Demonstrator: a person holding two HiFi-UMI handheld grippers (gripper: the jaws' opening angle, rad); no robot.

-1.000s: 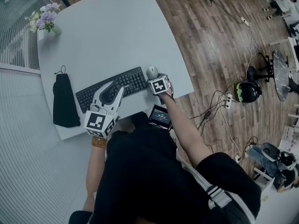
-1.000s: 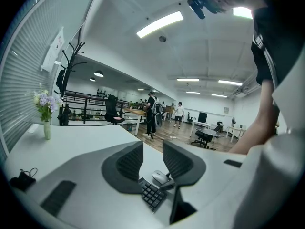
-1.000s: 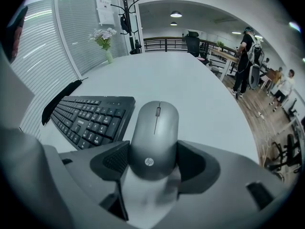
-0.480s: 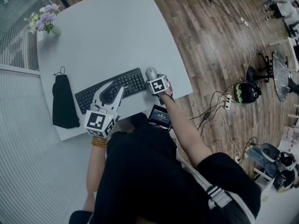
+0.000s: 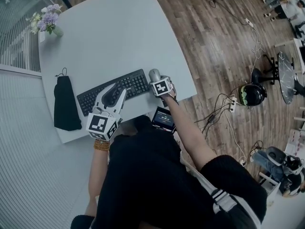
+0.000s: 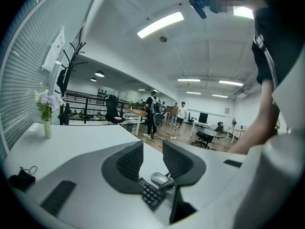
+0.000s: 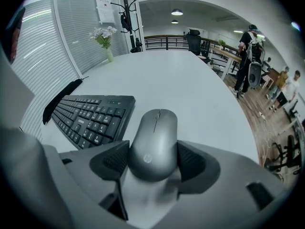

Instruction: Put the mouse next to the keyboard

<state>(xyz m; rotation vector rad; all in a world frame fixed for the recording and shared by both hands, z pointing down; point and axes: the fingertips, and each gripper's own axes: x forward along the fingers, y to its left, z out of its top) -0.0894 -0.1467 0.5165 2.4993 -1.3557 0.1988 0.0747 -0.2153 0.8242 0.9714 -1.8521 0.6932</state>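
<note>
Head view: white vase (image 5: 57, 31) holding purple flowers (image 5: 46, 19) stands at the corner of the white table (image 5: 109, 32). A grey oval mouse (image 5: 154, 74) sits just beside the right end of the black keyboard (image 5: 114, 90).

Left gripper view: left gripper (image 6: 152, 159) jaws spread, nothing between.

Right gripper view: right gripper (image 7: 155, 163) pads pinch the mouse, which has an "hp" logo. Keyboard print is unreadable.

Mouse (image 7: 153, 132) is matte grey. Keyboard (image 7: 93, 118): black, white legends. Table (image 5: 109, 37): plain pale grey. Pouch (image 5: 66, 104): black. Flowers (image 5: 45, 17): lilac and cream. Floor (image 5: 214, 42): brown wood-grain planks. Right claw (image 7: 152, 152): white body, dark ribbed pads (image 7: 110, 161), black-and-white patterned marker cube (image 5: 161, 87).
</note>
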